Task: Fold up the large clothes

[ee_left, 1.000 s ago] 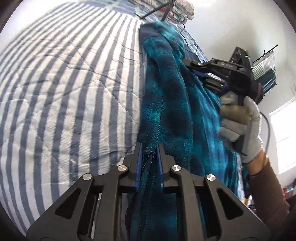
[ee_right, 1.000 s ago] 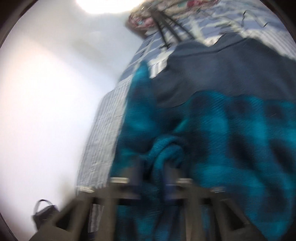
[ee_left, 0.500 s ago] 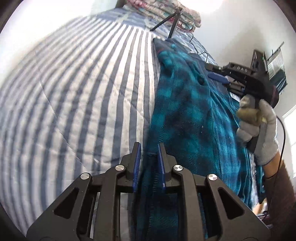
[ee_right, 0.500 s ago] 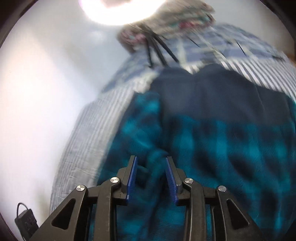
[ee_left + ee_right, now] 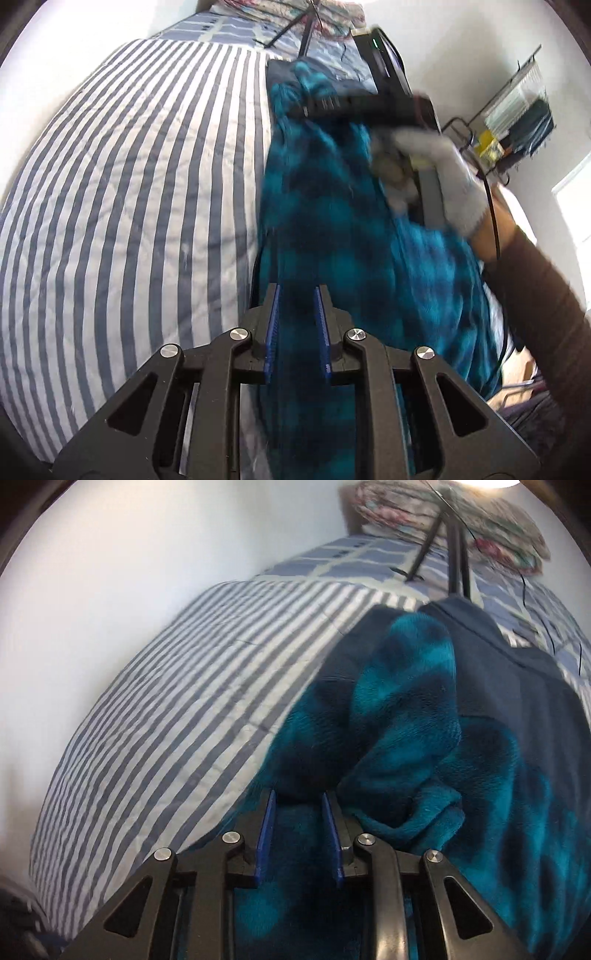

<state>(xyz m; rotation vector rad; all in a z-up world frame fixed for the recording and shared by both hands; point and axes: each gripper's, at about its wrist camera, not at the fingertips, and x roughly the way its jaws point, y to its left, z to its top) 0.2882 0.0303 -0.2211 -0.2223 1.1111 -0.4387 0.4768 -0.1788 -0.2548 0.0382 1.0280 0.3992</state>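
Observation:
A teal and dark plaid fleece garment (image 5: 332,229) with a navy lining (image 5: 517,686) lies along the right side of a striped bed (image 5: 129,184). My left gripper (image 5: 297,291) is shut on the garment's near edge, and fabric fills the gap between its blue pads. A gloved hand (image 5: 443,177) holds my right gripper (image 5: 291,109), blurred, over the garment's far end. In the right wrist view my right gripper (image 5: 297,794) sits at the garment's left border (image 5: 406,709). Its jaws are closing with dark fleece between them, and the pads do not visibly press on it.
Black tripod legs (image 5: 456,554) stand on the checked sheet by floral pillows (image 5: 461,517) at the head of the bed. A black device (image 5: 384,62) and a wire rack (image 5: 517,103) are at the right. Striped bed cover (image 5: 184,701) stretches left of the garment.
My right gripper let go of the bunched fleece, opened, and swung left to the garment's border by the stripes. My left gripper rose a little with the near edge still in it.

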